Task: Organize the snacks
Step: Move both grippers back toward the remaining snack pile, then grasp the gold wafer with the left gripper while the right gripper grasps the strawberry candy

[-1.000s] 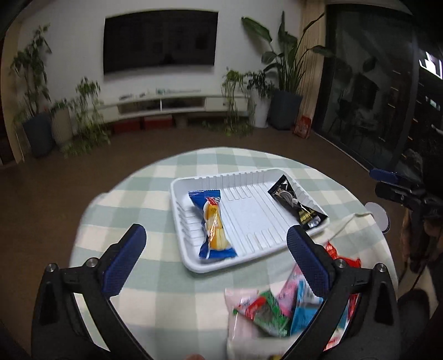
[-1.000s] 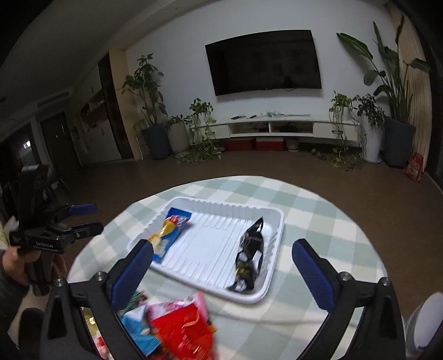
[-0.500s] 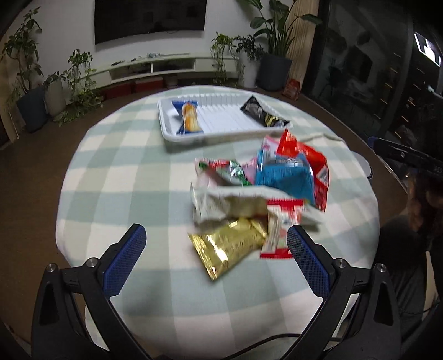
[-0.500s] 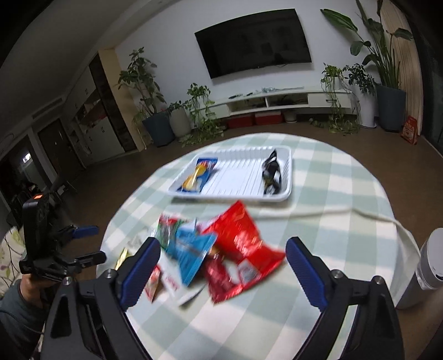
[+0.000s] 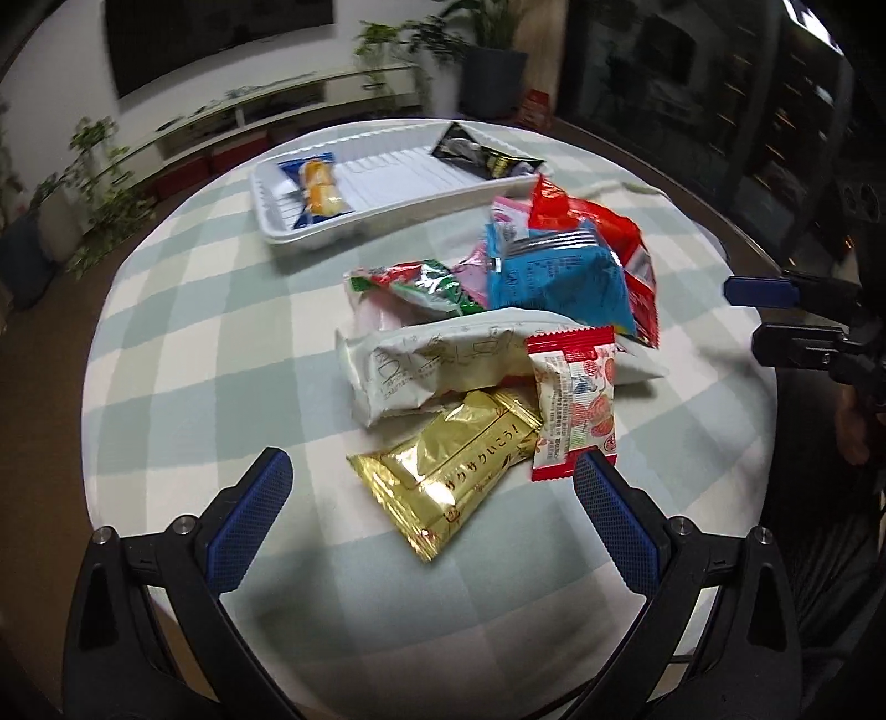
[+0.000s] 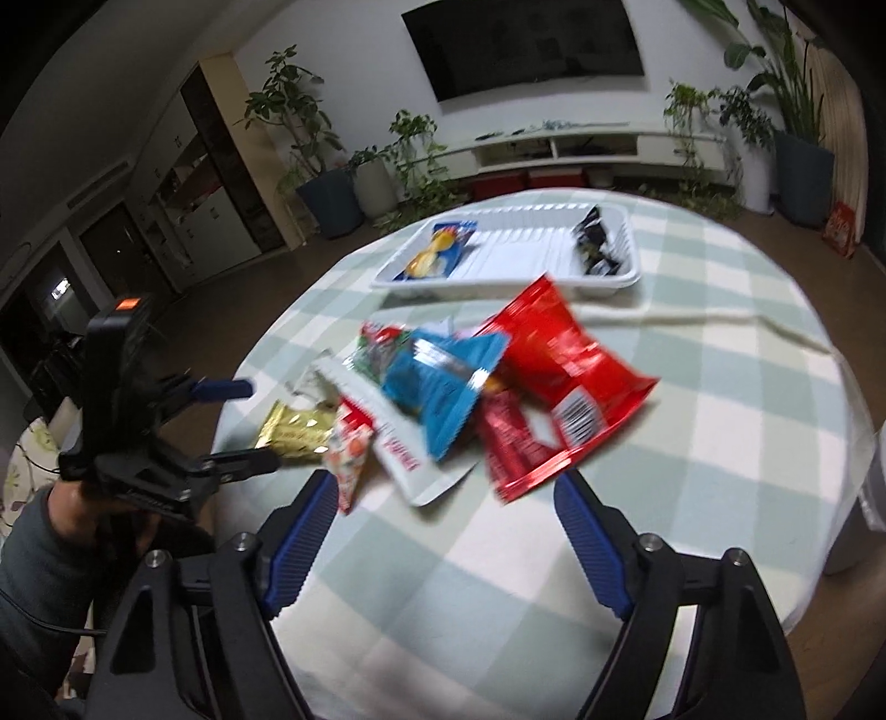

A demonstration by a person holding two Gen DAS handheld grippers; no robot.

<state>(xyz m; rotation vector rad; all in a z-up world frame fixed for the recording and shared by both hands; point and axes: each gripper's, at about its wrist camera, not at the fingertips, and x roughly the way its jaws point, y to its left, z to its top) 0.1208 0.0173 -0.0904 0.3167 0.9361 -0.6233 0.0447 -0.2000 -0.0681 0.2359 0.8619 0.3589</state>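
A pile of snack packets lies mid-table: a gold packet (image 5: 449, 481), a white bag (image 5: 437, 361), a red-and-white strawberry packet (image 5: 576, 399), a blue bag (image 5: 554, 277) and a red bag (image 6: 559, 376). A white tray (image 5: 382, 219) at the far side holds a blue-and-yellow snack (image 5: 318, 185) and a black packet (image 5: 482, 158). My left gripper (image 5: 432, 509) is open and empty, just above the gold packet. My right gripper (image 6: 446, 531) is open and empty, near the pile's front. Each gripper shows in the other's view: the right (image 5: 797, 315), the left (image 6: 221, 426).
The round table has a green-and-white checked cloth (image 5: 210, 343). Behind it are a TV (image 6: 526, 44), a low white shelf (image 6: 581, 147) and several potted plants (image 6: 310, 160). A white cord (image 6: 720, 318) lies across the cloth on the right.
Both grippers have pulled back from the tray toward the near table edge and tilted down; the snack pile now fills the middle of both views. Both stay open.
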